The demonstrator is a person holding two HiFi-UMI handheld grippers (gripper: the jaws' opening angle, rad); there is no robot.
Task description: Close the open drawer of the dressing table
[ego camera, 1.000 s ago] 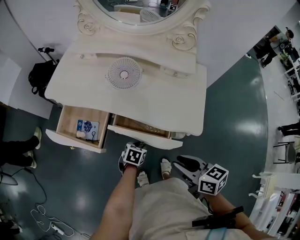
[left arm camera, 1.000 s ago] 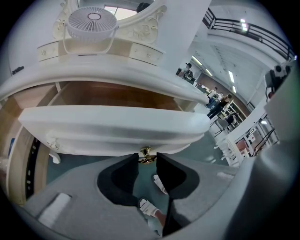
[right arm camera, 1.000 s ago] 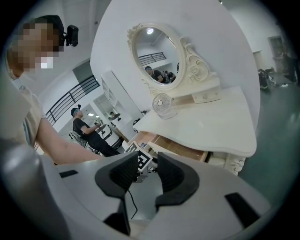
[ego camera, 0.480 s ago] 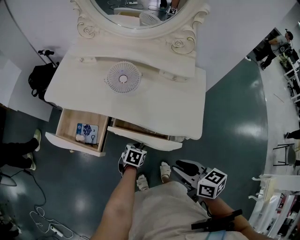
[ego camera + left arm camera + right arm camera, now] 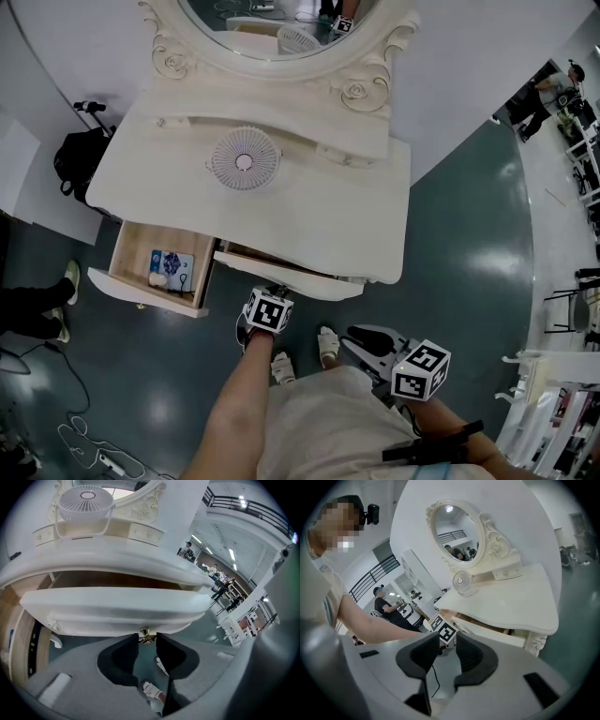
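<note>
Centre drawer (image 5: 286, 278) sits straight ahead of the left gripper (image 5: 147, 639). It pokes out only a little past the curved lip of the tabletop (image 5: 319, 211), so there's just a thin strip of gap behind its front. Off to that gripper's left, a second drawer (image 5: 131, 251) hangs out much further, with its side wall just beside the centre one. Below and behind the gripper it's open glossy teal floor (image 5: 469, 244), apart from the person's feet (image 5: 326, 343) right under it. The right gripper (image 5: 447, 640) hangs by the person's hip, well apart from the table, with free space all round.

The drawer front is a long bowed cream panel with a rounded moulded edge, and you can see brown wood inside. The left gripper is clamped on its small brass knob (image 5: 146, 633), dark foam pads on either side. The right gripper is released with nothing between its jaws, which have just been closing a bit.

The table's all glossy cream paint, with carved scrolls round the oval mirror (image 5: 281, 14). A round white grille fan (image 5: 245, 159) stands on top, beyond the left gripper.
</note>
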